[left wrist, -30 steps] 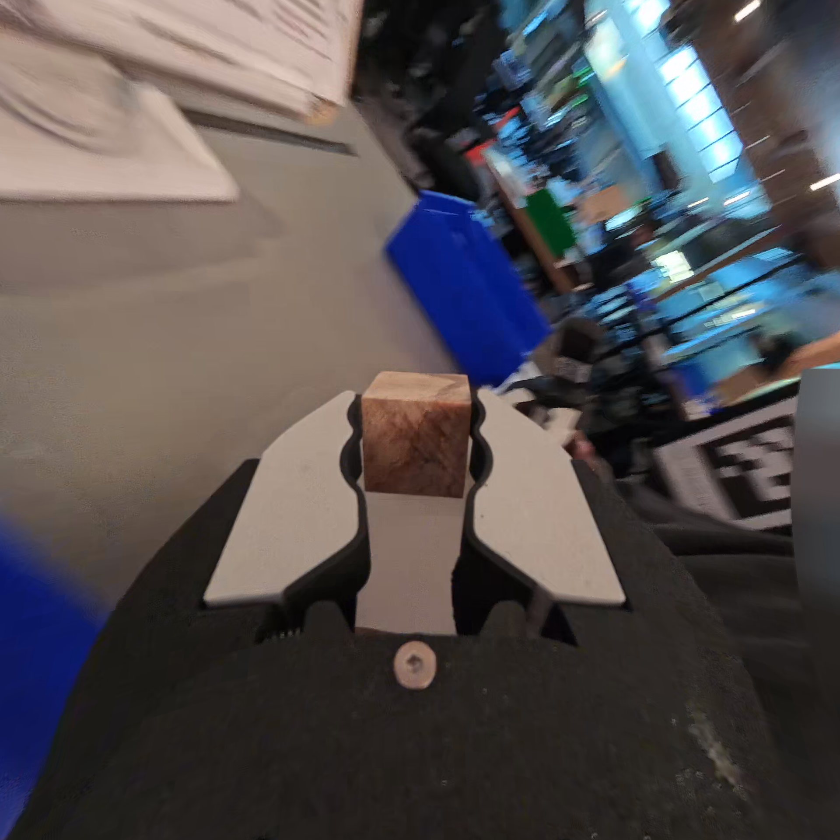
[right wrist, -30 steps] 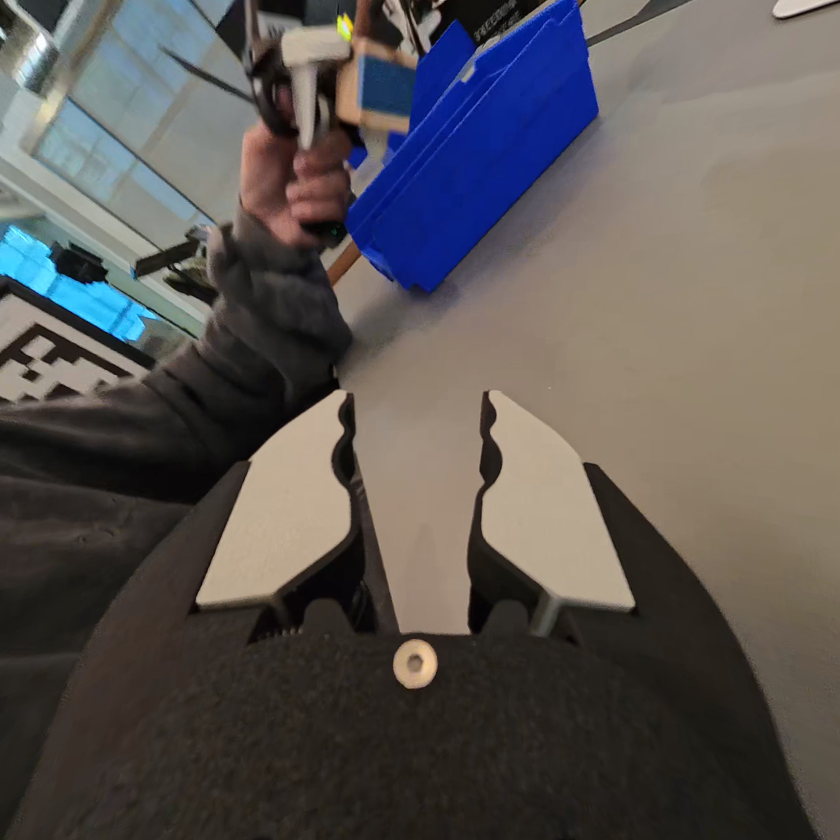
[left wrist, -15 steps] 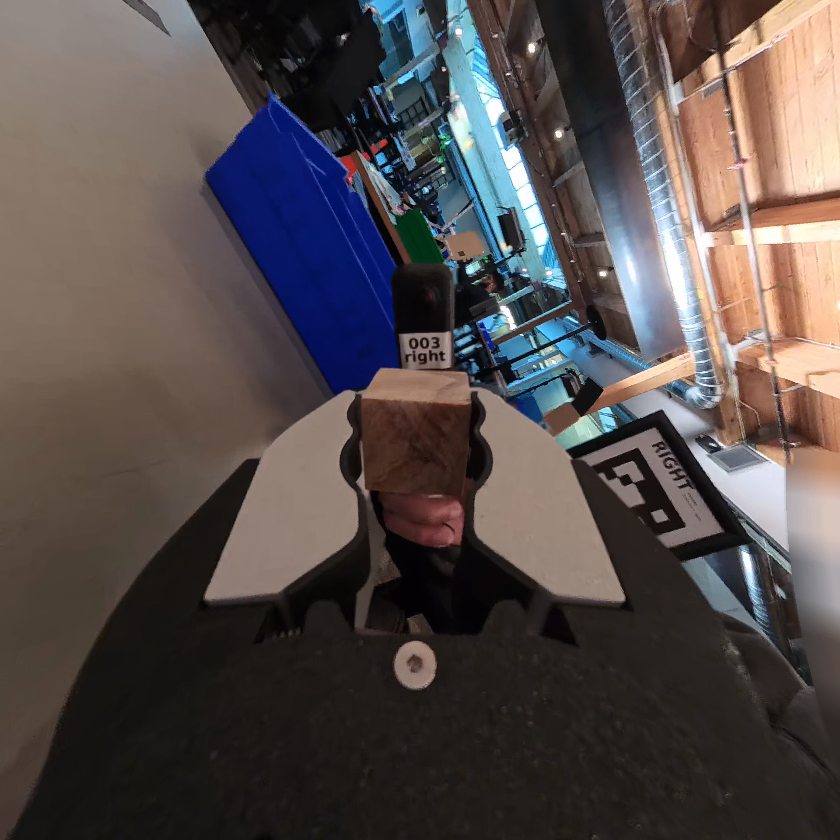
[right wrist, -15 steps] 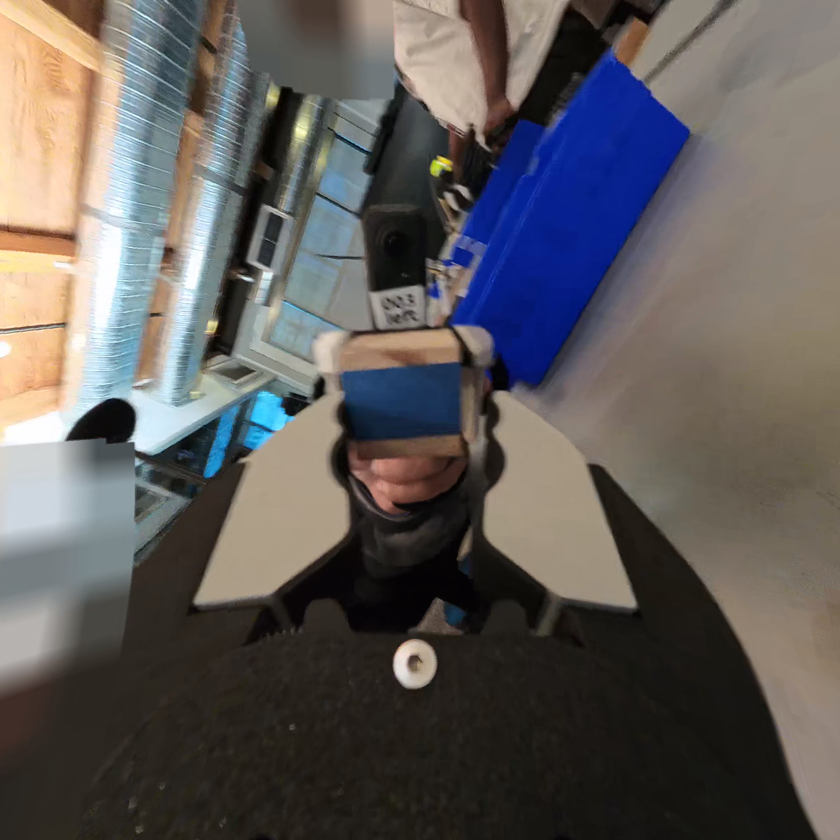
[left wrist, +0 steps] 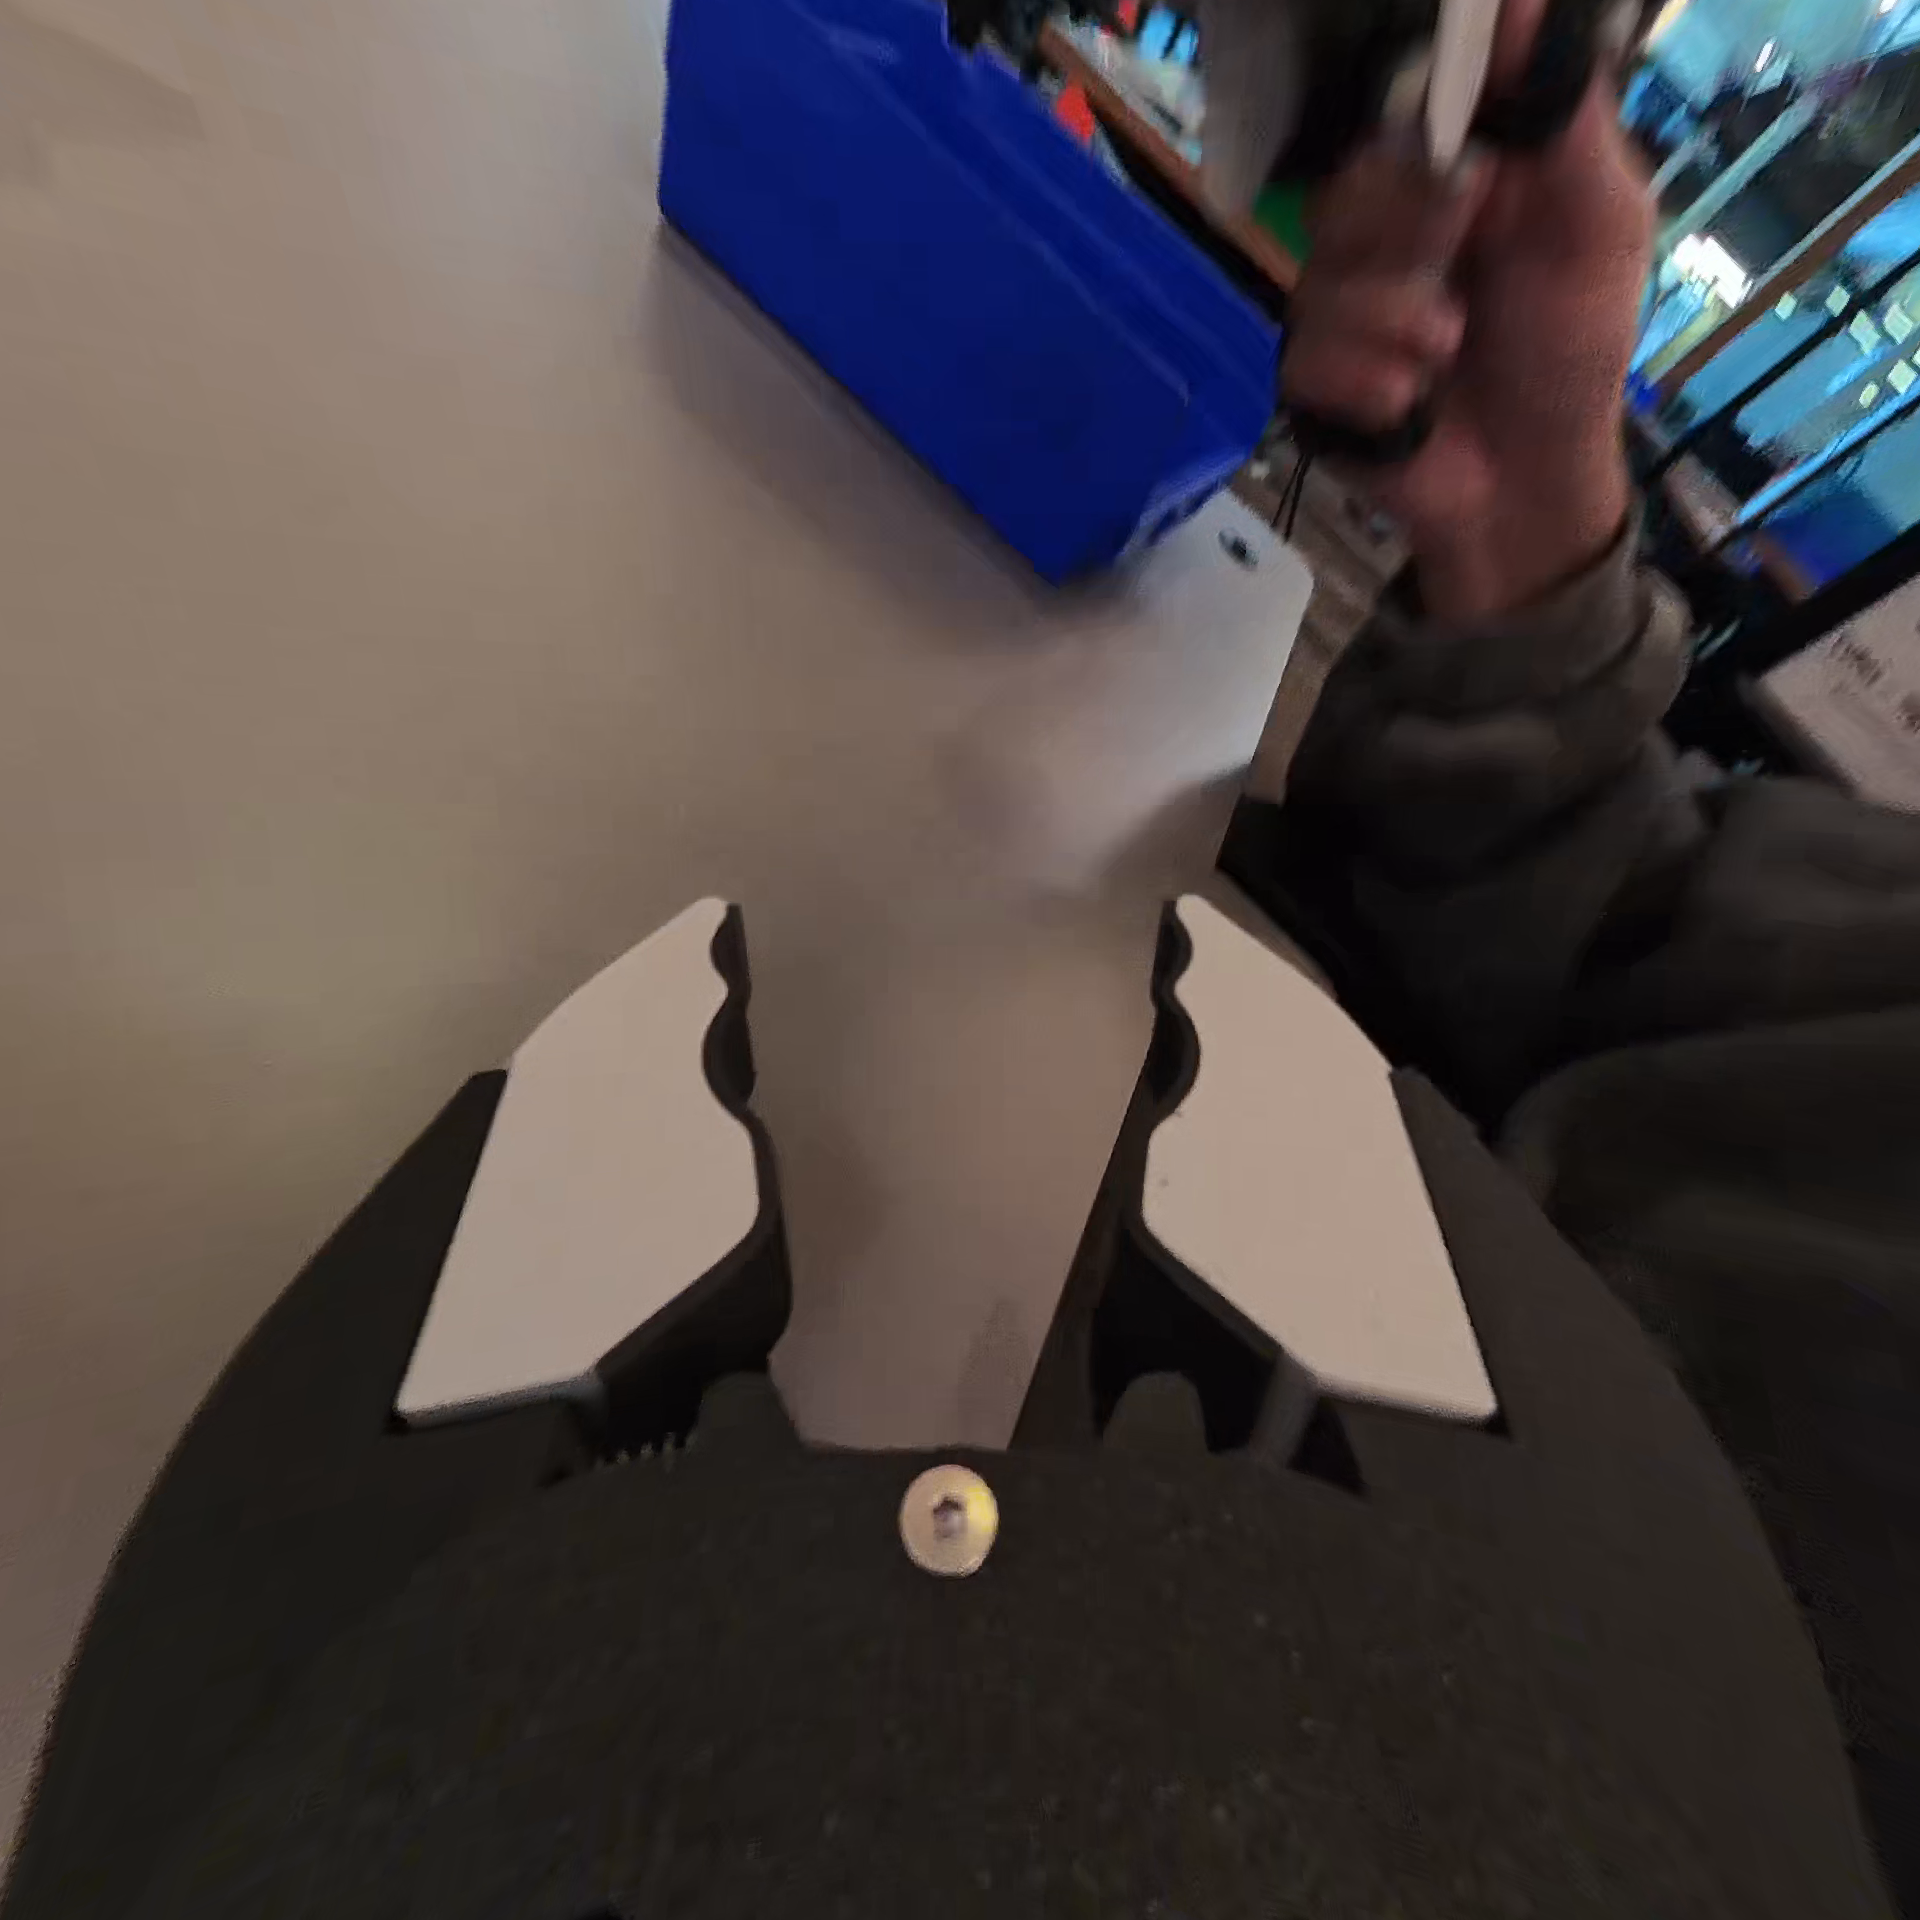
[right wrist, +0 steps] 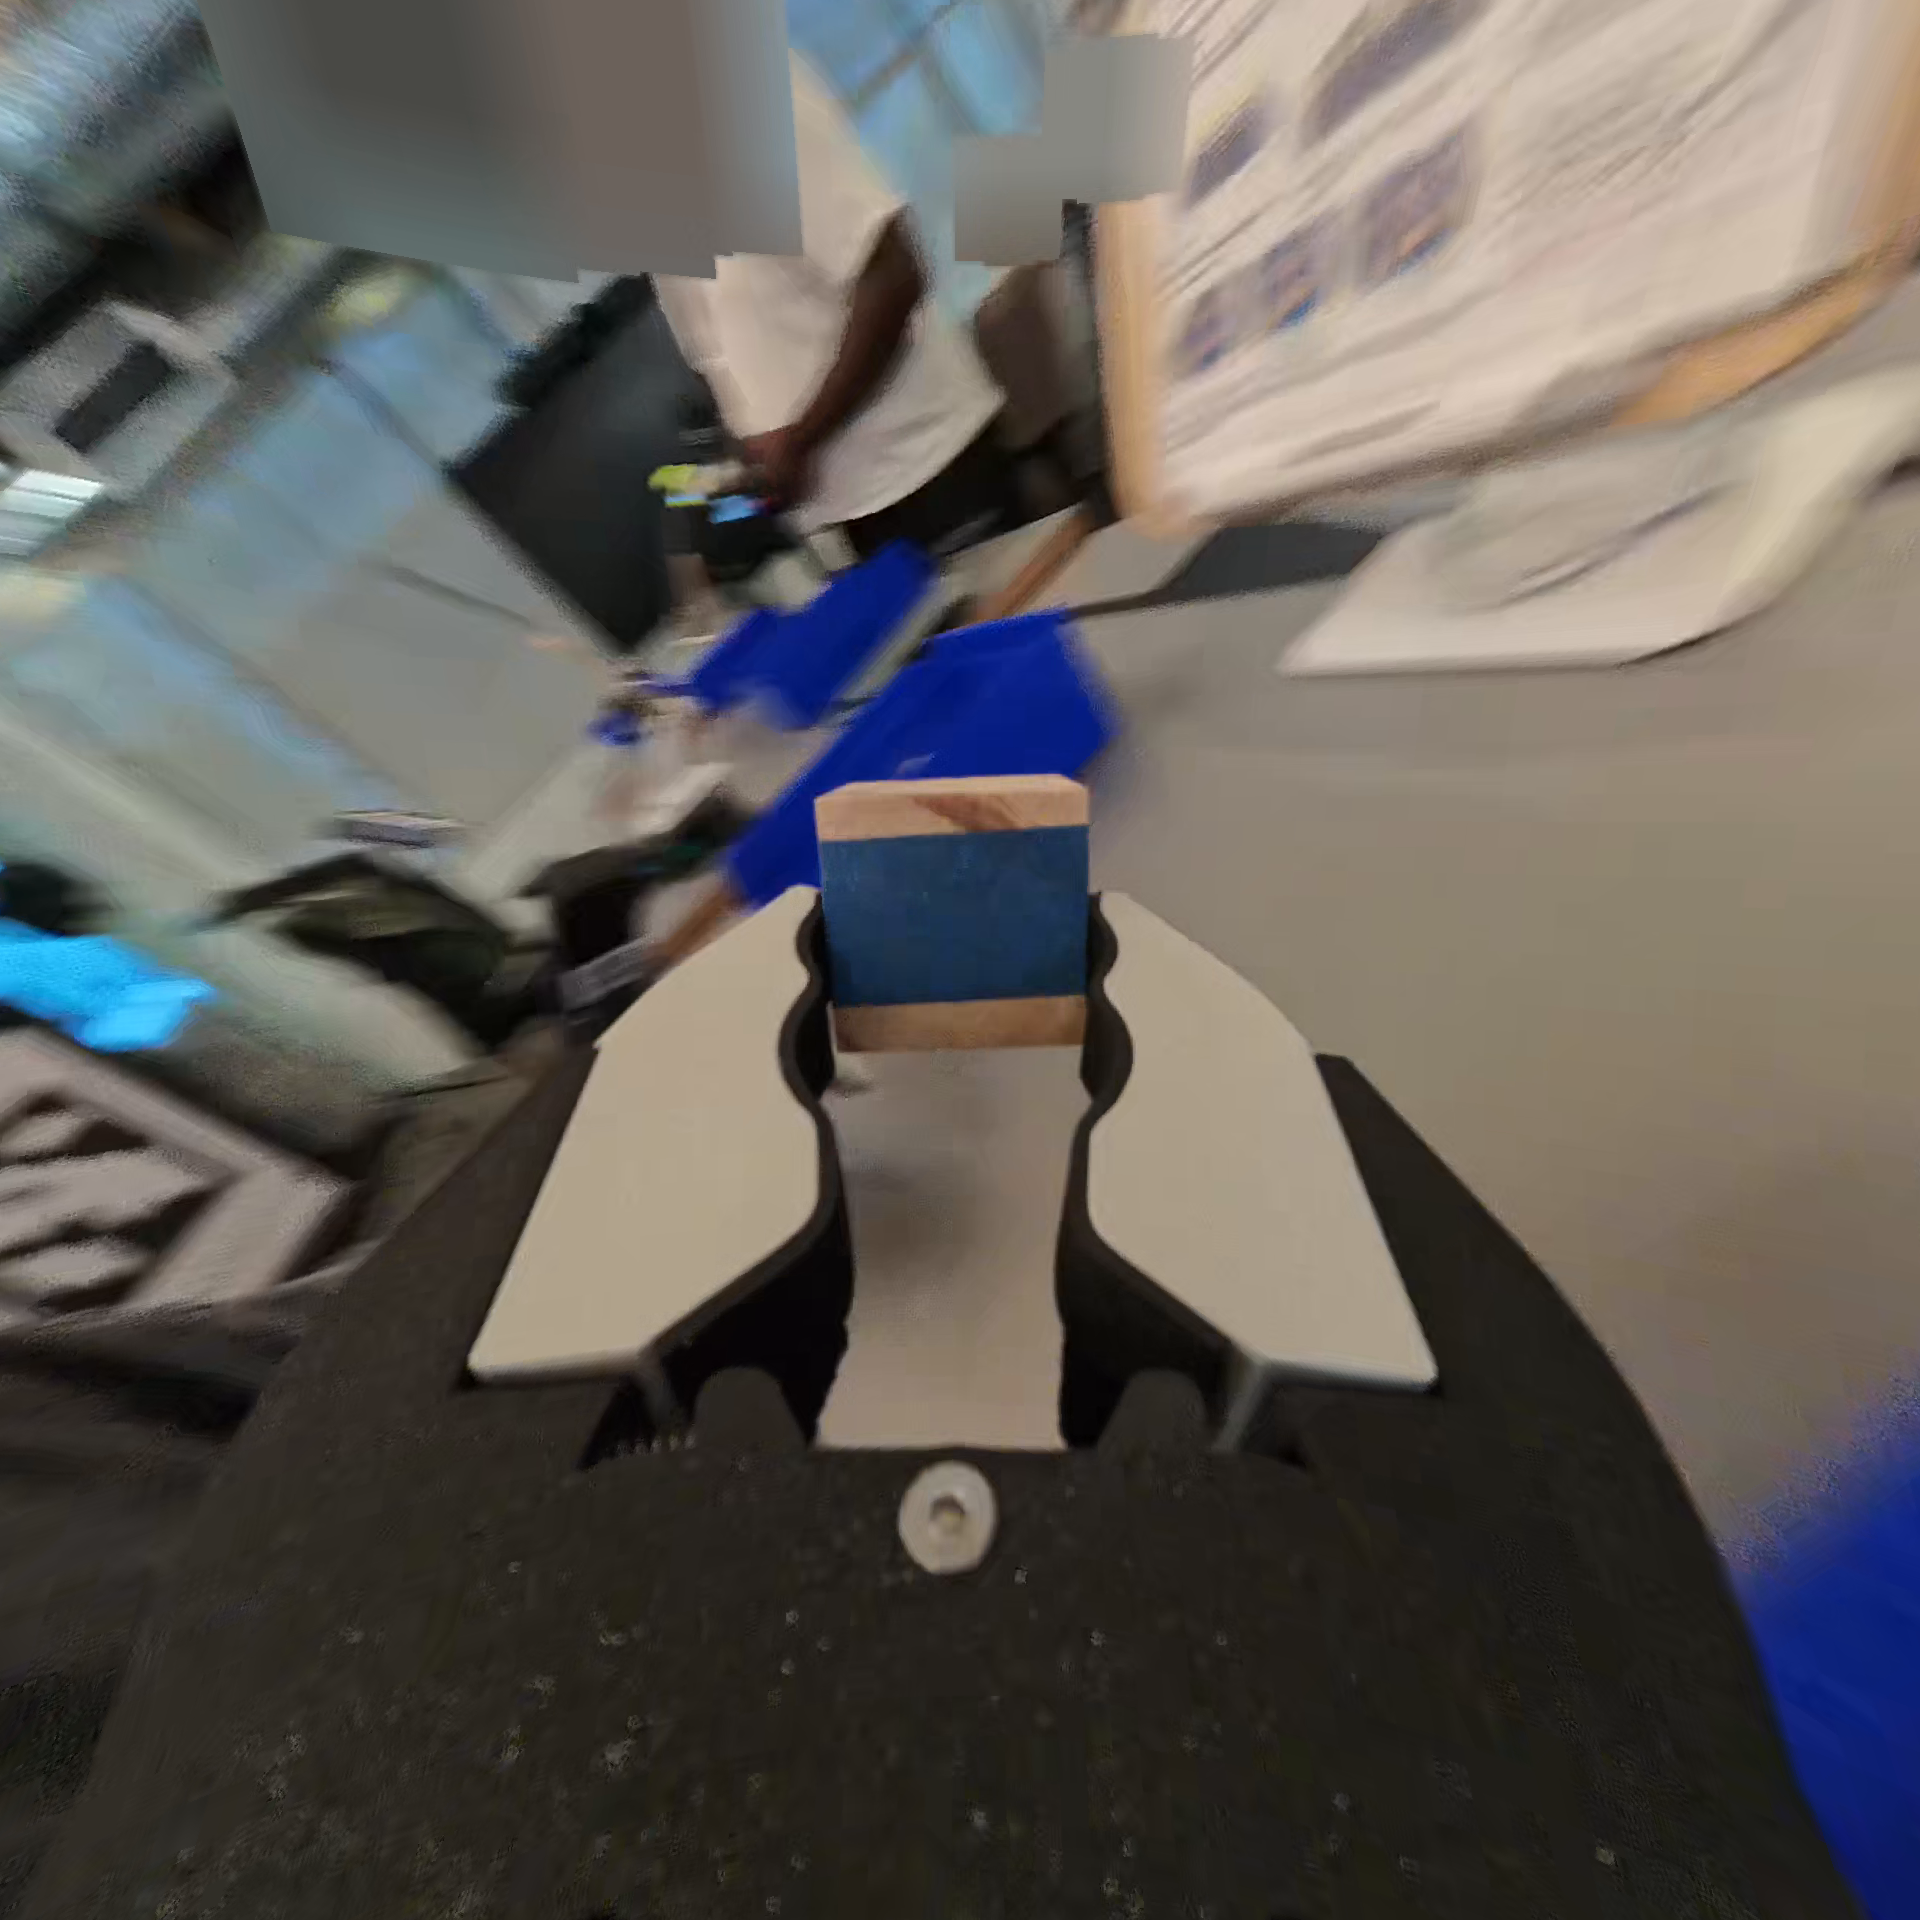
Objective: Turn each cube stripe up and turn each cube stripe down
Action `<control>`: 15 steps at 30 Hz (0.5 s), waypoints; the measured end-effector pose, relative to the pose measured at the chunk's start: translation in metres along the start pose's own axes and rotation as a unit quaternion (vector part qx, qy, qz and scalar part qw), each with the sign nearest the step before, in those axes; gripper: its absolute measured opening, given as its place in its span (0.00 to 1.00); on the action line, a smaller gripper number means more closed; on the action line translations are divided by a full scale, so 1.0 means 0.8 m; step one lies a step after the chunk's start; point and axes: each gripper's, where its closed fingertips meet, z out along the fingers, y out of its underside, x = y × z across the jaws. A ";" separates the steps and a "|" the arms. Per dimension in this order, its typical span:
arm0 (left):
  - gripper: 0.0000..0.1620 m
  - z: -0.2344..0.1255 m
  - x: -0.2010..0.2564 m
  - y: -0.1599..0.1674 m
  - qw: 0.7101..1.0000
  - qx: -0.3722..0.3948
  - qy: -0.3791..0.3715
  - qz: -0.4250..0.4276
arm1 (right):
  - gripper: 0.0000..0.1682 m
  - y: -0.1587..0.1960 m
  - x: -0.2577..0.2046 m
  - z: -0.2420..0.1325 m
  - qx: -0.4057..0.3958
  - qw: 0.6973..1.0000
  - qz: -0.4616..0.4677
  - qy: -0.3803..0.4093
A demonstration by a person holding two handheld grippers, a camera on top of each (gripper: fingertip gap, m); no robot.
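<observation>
My right gripper (right wrist: 953, 920) is shut on a wooden cube (right wrist: 953, 914) held in the air above the grey table (right wrist: 1507, 935). The cube's face toward the camera carries a broad blue stripe, with bare wood above and below it. My left gripper (left wrist: 951, 914) is open and empty above the grey table (left wrist: 364, 623). In the left wrist view a hand (left wrist: 1455, 291) in a grey sleeve holds the other gripper at the top right; the cube does not show there.
A blue bin (left wrist: 935, 270) lies on the table ahead of the left gripper; it also shows in the right wrist view (right wrist: 935, 748). A white paper (right wrist: 1558, 592) and a poster board (right wrist: 1507, 239) stand at the far right. A person (right wrist: 831, 364) stands behind the table.
The cube passed from my left gripper to my right. The left gripper opened and drew back empty. The right gripper shut on the cube and swung away with it.
</observation>
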 end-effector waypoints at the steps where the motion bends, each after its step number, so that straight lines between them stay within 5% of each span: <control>1: 0.44 0.002 0.001 0.010 1.000 -0.016 -0.004 0.013 | 0.27 -0.025 0.024 -0.031 0.013 0.996 -0.041 0.074; 5: 0.43 0.010 0.001 0.013 0.999 -0.031 -0.007 0.026 | 0.27 -0.061 0.153 -0.146 -0.078 0.916 -0.089 0.382; 7: 0.41 0.012 0.005 0.017 0.999 -0.041 0.015 0.010 | 0.27 -0.051 0.216 -0.178 -0.141 0.867 -0.072 0.472; 12: 0.39 0.008 0.005 0.018 0.999 -0.042 0.030 -0.008 | 0.27 0.020 0.328 -0.206 -0.297 0.778 0.050 0.551; 15: 0.40 0.007 0.006 0.023 0.998 -0.056 0.024 0.002 | 0.27 0.035 0.356 -0.199 -0.304 0.772 0.098 0.549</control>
